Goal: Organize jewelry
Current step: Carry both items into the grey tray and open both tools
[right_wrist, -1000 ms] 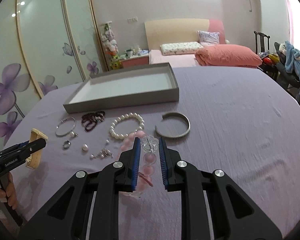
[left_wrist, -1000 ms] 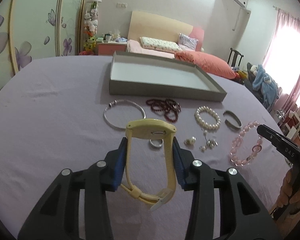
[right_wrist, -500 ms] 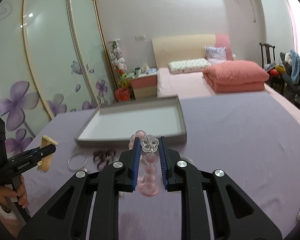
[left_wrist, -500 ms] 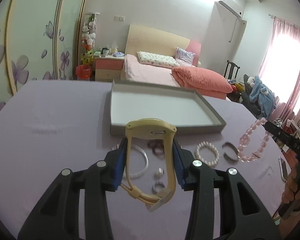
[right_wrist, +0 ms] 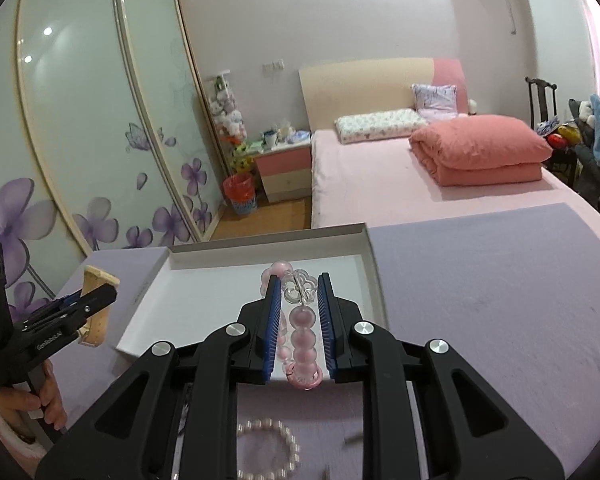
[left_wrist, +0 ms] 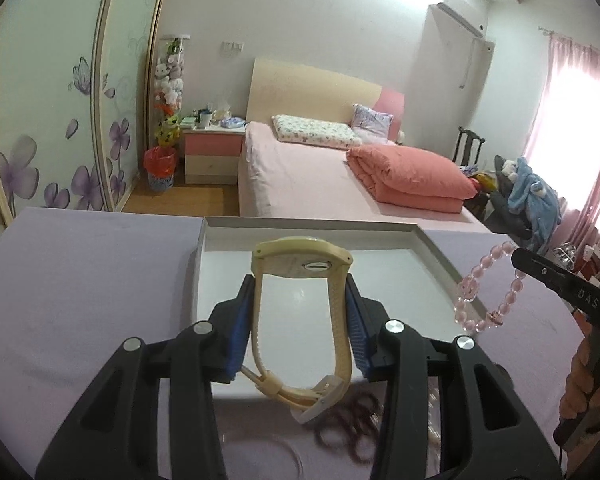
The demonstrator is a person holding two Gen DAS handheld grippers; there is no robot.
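Observation:
My left gripper [left_wrist: 300,292] is shut on a cream wristwatch [left_wrist: 300,268], held in the air above the near part of the grey tray [left_wrist: 436,252]. My right gripper [right_wrist: 299,292] is shut on a pink bead bracelet [right_wrist: 302,336], also held above the tray [right_wrist: 374,268]. The bracelet [left_wrist: 488,292] hangs from the right gripper in the left wrist view. The watch [right_wrist: 96,304] and left gripper show at the left of the right wrist view. A dark red bead bracelet [left_wrist: 352,428] and a white pearl bracelet [right_wrist: 268,448] lie on the table below.
The table has a lilac cloth [right_wrist: 480,280]. A bed [left_wrist: 320,168] with a pink quilt stands beyond its far edge, with a wardrobe [right_wrist: 80,120] at the left. A thin silver bangle [left_wrist: 288,464] lies near the dark beads.
Both grippers rose from the table and moved forward over the tray, each carrying its piece. The pink bracelet was lifted off the cloth. The loose jewelry dropped to the bottom of both views.

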